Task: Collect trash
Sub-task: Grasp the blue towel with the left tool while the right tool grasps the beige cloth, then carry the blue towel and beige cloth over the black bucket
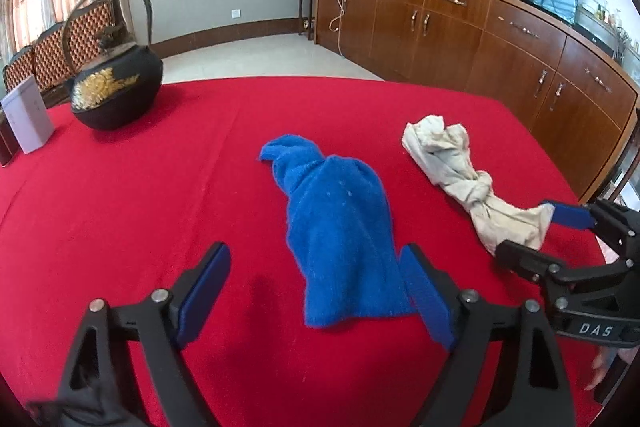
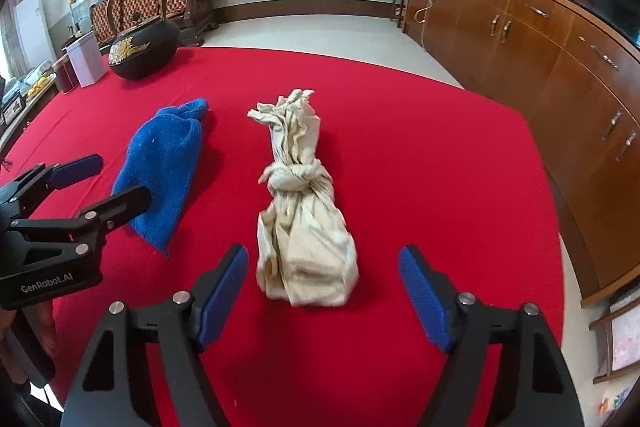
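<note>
Both the left gripper (image 1: 316, 291) and right gripper (image 2: 324, 291) are spread wide, holding nothing. The blue cloth (image 1: 340, 235) lies mid-frame, the knotted beige rag (image 2: 300, 211) centre; only the right view shows its near end clearly, perhaps untouched.

Two cloths (image 2: 168, 163) (image 2: 304, 211), one kettle (image 2: 142, 51), one box (image 2: 86, 61)

Bright, even daylight, soft shadows; fisheye bends and darkens the edges.
</note>
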